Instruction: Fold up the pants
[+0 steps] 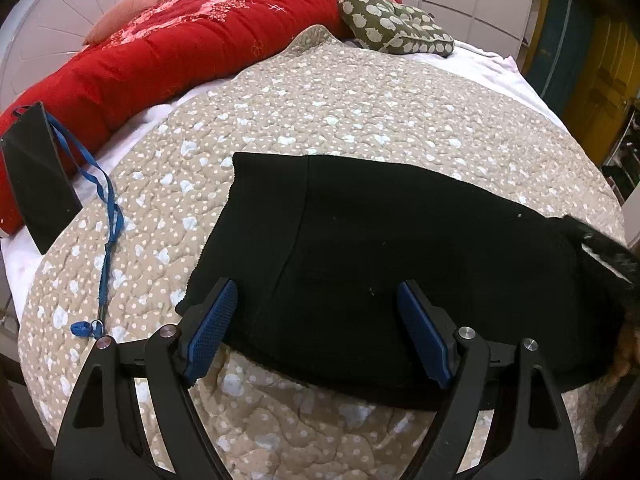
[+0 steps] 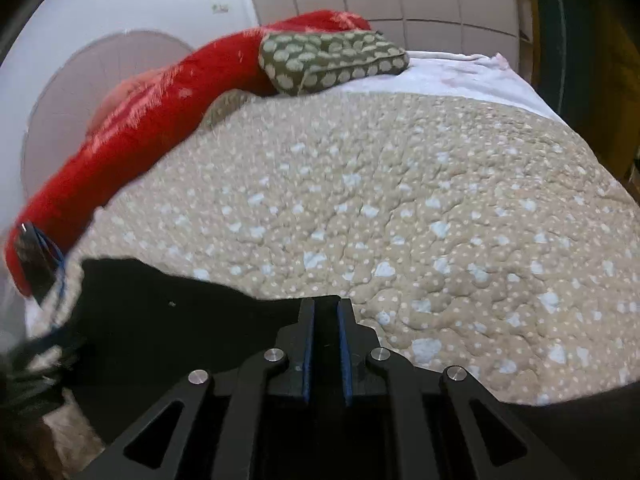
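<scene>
The black pants [image 1: 400, 248] lie folded on the beige dotted quilt [image 1: 320, 112], stretching from the middle to the right. My left gripper [image 1: 316, 316] is open, its blue pads [image 1: 212, 320] spread wide over the near edge of the pants, holding nothing. My right gripper [image 2: 325, 312] is shut on a fold of the black pants [image 2: 168, 320], with fabric pinched between the blue pads [image 2: 307, 352]. The right gripper [image 1: 608, 256] shows blurred at the far right of the left wrist view.
A red comforter [image 1: 168, 48] and a green sheep-print pillow [image 1: 392, 24] lie at the far side of the bed. A black phone [image 1: 38, 176] with a blue lanyard [image 1: 104, 216] lies at the left on the quilt. The bed edge is at the right, by yellow doors [image 1: 600, 80].
</scene>
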A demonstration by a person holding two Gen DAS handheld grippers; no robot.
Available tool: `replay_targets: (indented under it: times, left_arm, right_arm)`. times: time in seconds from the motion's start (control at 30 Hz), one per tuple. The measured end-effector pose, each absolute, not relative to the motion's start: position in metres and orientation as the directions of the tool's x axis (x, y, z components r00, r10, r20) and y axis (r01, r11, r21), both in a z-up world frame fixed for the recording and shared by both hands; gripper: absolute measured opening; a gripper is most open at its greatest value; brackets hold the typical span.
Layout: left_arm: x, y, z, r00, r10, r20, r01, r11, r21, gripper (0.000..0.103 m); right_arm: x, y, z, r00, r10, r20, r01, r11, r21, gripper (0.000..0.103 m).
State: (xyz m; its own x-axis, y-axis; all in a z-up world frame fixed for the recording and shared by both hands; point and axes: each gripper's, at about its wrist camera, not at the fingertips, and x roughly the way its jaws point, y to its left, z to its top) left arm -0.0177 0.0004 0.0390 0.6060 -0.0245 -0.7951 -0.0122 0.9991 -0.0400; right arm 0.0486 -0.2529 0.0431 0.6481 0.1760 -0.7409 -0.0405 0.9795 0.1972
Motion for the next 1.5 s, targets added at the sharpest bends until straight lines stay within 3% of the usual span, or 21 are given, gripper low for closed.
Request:
replay_targets:
  times: [0.13, 0.27, 0.77, 0.97, 1.03, 1.1, 1.13, 1.33, 1.43, 1.5]
  left_arm:
    - [-0.023, -0.002, 0.044, 0.616, -0.019, -0.788, -0.008, 1.000, -0.030, 0.082]
    - [-0.028, 0.000, 0.052, 0.625, -0.031, -0.780, -0.004, 0.999, -0.043, 0.082]
    - [-0.034, 0.037, 0.063, 0.629, 0.006, -0.778, -0.086, 0.994, -0.062, 0.082]
    - [-0.033, 0.045, 0.063, 0.628, 0.006, -0.778, -0.103, 0.992, -0.075, 0.082]
    - [-0.032, 0.046, 0.063, 0.627, 0.004, -0.779, -0.103, 0.992, -0.078, 0.082]
    - [-0.032, 0.046, 0.063, 0.631, 0.004, -0.775, -0.103, 0.992, -0.079, 0.082]
    - [-0.032, 0.047, 0.064, 0.632, 0.003, -0.775, -0.102, 0.992, -0.080, 0.082]
    - [-0.033, 0.044, 0.071, 0.649, -0.005, -0.761, -0.095, 0.992, -0.088, 0.082]
    - [-0.032, 0.038, 0.071, 0.644, -0.011, -0.765, -0.086, 0.993, -0.087, 0.082]
    - [-0.034, 0.034, 0.072, 0.648, -0.010, -0.762, -0.079, 0.994, -0.080, 0.082]
  right_arm:
    - [0.022, -0.253, 0.069, 0.683, 0.196, -0.703, -0.058, 0.975, 0.216, 0.018]
    - [-0.011, -0.232, 0.081, 0.680, 0.279, -0.678, -0.164, 0.959, 0.230, 0.033]
    - [-0.051, -0.138, 0.060, 0.594, 0.393, -0.702, -0.456, 0.883, 0.108, 0.037]
    - [-0.031, -0.115, 0.040, 0.598, 0.341, -0.726, -0.489, 0.872, 0.008, 0.038]
    - [-0.023, -0.114, 0.035, 0.583, 0.352, -0.732, -0.495, 0.869, 0.023, 0.031]
    - [-0.018, -0.115, 0.033, 0.562, 0.366, -0.741, -0.498, 0.866, 0.050, 0.010]
    - [-0.017, -0.115, 0.035, 0.553, 0.383, -0.740, -0.503, 0.862, 0.071, 0.007]
    - [-0.038, -0.122, 0.053, 0.520, 0.482, -0.705, -0.511, 0.837, 0.195, 0.006]
    - [-0.036, -0.114, 0.037, 0.517, 0.435, -0.737, -0.497, 0.854, 0.155, 0.006]
    - [-0.036, -0.116, 0.038, 0.516, 0.447, -0.731, -0.481, 0.857, 0.184, 0.011]
